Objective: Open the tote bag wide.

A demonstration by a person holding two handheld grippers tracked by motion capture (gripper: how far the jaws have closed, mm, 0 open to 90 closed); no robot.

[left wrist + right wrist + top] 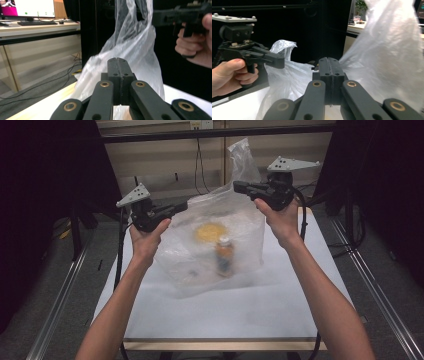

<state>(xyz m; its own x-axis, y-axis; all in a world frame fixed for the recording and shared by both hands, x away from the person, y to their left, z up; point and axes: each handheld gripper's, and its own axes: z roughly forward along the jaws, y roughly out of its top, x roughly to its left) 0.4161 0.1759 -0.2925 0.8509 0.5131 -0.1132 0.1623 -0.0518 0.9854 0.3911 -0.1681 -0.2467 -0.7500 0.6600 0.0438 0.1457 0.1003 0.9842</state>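
Two grippers, my left gripper (183, 206) and right gripper (239, 186), each clamp a handle of the clear plastic bag (215, 245) above the table (225, 315), lifting it; next I judge spreading the handles apart.

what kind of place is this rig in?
Likely a lab or office recording bay: a white table ringed by black curtains, floor rails, and a desk with monitor and keyboard.
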